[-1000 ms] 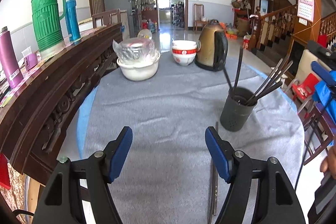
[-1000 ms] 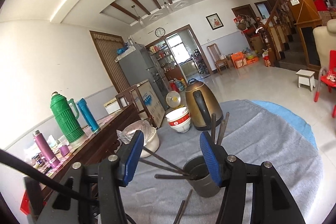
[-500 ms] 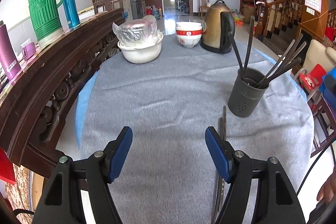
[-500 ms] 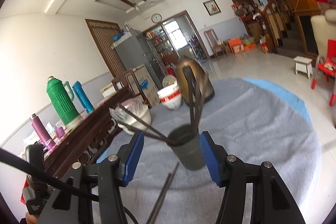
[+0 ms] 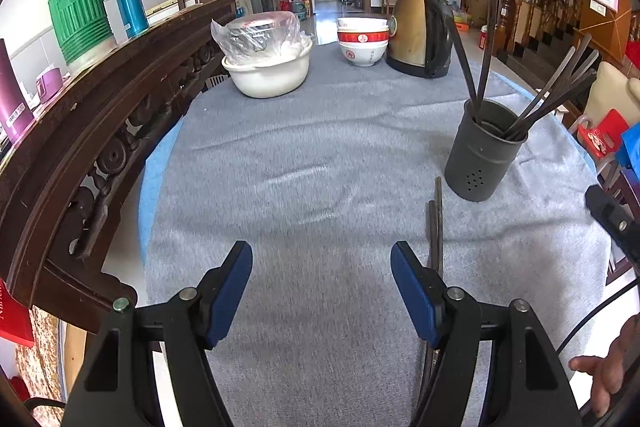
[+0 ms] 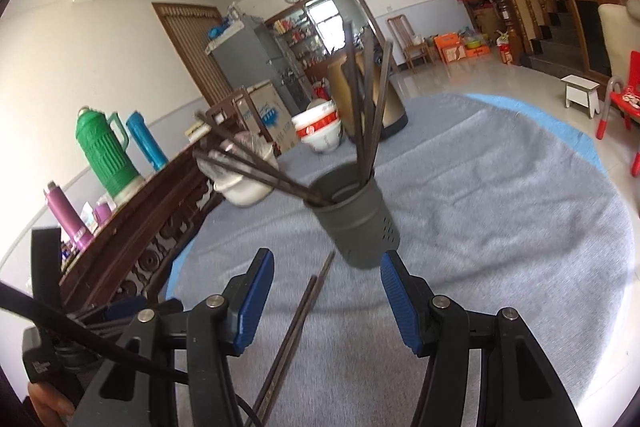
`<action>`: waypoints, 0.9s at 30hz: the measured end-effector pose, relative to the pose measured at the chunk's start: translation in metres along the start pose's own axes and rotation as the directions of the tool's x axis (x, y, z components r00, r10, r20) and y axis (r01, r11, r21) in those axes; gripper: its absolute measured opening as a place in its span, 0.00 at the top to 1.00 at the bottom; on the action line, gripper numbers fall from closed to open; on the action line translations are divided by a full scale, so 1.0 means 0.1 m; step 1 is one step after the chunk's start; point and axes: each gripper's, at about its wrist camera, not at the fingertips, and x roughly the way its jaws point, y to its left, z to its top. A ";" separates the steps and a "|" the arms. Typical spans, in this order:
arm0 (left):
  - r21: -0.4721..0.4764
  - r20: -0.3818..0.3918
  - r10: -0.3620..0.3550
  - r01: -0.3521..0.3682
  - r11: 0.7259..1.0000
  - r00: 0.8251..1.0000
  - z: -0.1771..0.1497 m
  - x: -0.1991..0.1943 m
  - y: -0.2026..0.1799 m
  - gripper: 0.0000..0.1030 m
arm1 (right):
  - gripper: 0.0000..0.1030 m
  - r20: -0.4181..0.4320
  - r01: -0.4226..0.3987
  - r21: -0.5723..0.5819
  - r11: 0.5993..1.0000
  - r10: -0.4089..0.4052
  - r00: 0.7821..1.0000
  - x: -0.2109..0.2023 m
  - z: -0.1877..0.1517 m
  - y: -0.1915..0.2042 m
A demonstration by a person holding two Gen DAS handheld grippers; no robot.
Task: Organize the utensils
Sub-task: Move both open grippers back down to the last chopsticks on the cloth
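A dark grey utensil holder (image 5: pixel 482 153) stands on the grey cloth at the right and holds several dark chopsticks (image 5: pixel 560 95). Two loose chopsticks (image 5: pixel 436 223) lie on the cloth in front of it, running under my left gripper's right finger. My left gripper (image 5: pixel 322 291) is open and empty, above the cloth's near part. In the right wrist view the holder (image 6: pixel 354 219) stands just beyond my open, empty right gripper (image 6: pixel 328 297), and the loose chopsticks (image 6: pixel 298 323) lie between its fingers, towards the left one.
A white bowl with a plastic-wrapped dish (image 5: pixel 268 61), stacked red-and-white bowls (image 5: pixel 362 41) and a brass kettle (image 5: pixel 420 27) stand at the table's far side. A carved wooden rail (image 5: pixel 100 115) with green (image 5: pixel 78 1) and blue flasks borders the left.
Both grippers have tilted down towards the table. The right gripper has come lower, so the holder and loose chopsticks sit nearer its fingers. Both stay open.
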 end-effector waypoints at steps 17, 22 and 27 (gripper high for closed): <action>0.000 -0.052 -0.006 0.006 1.000 0.999 -0.09 0.21 0.04 0.30 | 0.41 -0.106 0.007 -0.003 1.000 -0.007 0.994 0.45 -0.46 -0.09; 0.001 -0.077 -0.010 0.010 1.000 0.997 -0.11 0.31 0.01 0.30 | 0.42 -0.104 0.005 0.010 1.000 -0.004 0.995 0.47 -0.50 -0.16; 0.005 -0.096 -0.020 0.020 1.000 0.995 -0.12 0.42 -0.04 0.30 | 0.42 -0.113 0.015 0.011 1.000 -0.014 0.993 0.52 -0.51 -0.20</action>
